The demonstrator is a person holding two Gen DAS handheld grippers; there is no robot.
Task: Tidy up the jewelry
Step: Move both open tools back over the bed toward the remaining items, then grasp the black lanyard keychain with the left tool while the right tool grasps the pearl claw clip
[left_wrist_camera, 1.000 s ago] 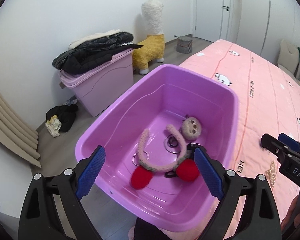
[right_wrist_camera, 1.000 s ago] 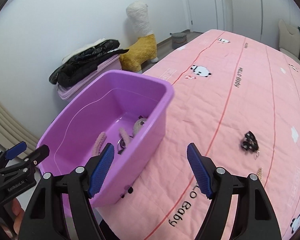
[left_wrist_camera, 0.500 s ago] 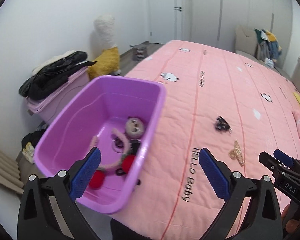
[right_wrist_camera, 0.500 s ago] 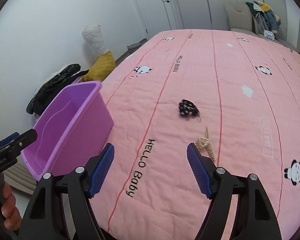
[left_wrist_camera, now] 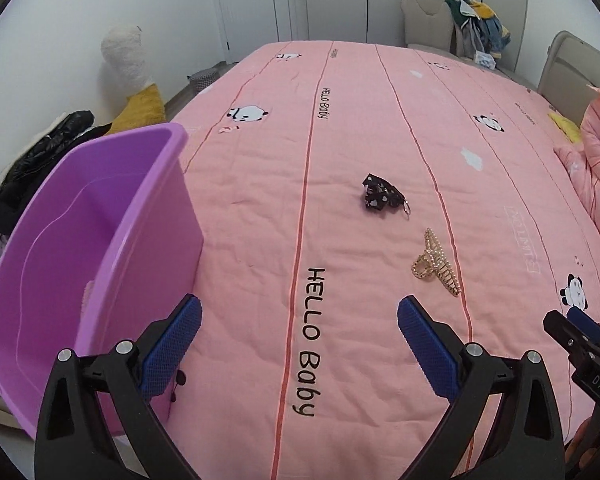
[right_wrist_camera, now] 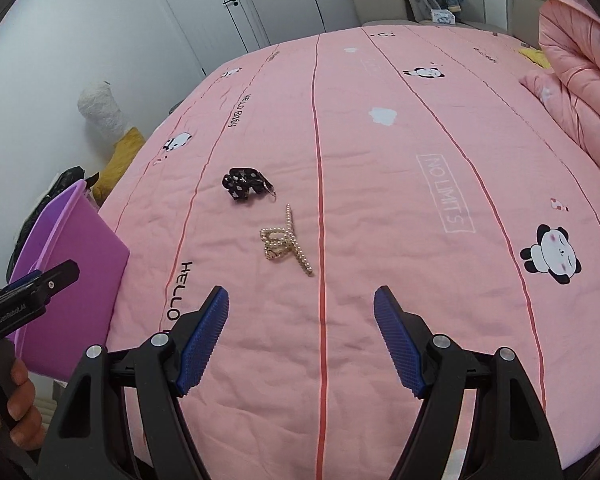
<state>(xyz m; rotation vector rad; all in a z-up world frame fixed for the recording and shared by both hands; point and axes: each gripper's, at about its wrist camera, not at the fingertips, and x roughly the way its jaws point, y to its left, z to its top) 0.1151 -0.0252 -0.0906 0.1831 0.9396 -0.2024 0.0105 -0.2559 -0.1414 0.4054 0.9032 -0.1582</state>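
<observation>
A pearl hair claw (left_wrist_camera: 435,265) (right_wrist_camera: 286,242) and a black spotted hair accessory (left_wrist_camera: 381,197) (right_wrist_camera: 245,184) lie apart on the pink bedspread (left_wrist_camera: 340,152). A purple plastic bin (left_wrist_camera: 88,248) (right_wrist_camera: 72,272) stands at the bed's left edge; its contents are hidden from here. My left gripper (left_wrist_camera: 298,320) is open and empty over the bedspread beside the bin. My right gripper (right_wrist_camera: 301,312) is open and empty, just short of the pearl claw.
A folded pink quilt (right_wrist_camera: 580,60) lies at the right of the bed. A plush alpaca (left_wrist_camera: 134,80) and black clothing (left_wrist_camera: 32,160) are on the floor left of the bed. Chairs with clothes (left_wrist_camera: 472,20) stand by the far wall.
Both views have swung right, from the bin to the bedspread. The bin's contents have dropped out of sight. The pearl claw and black accessory are now closer and more central.
</observation>
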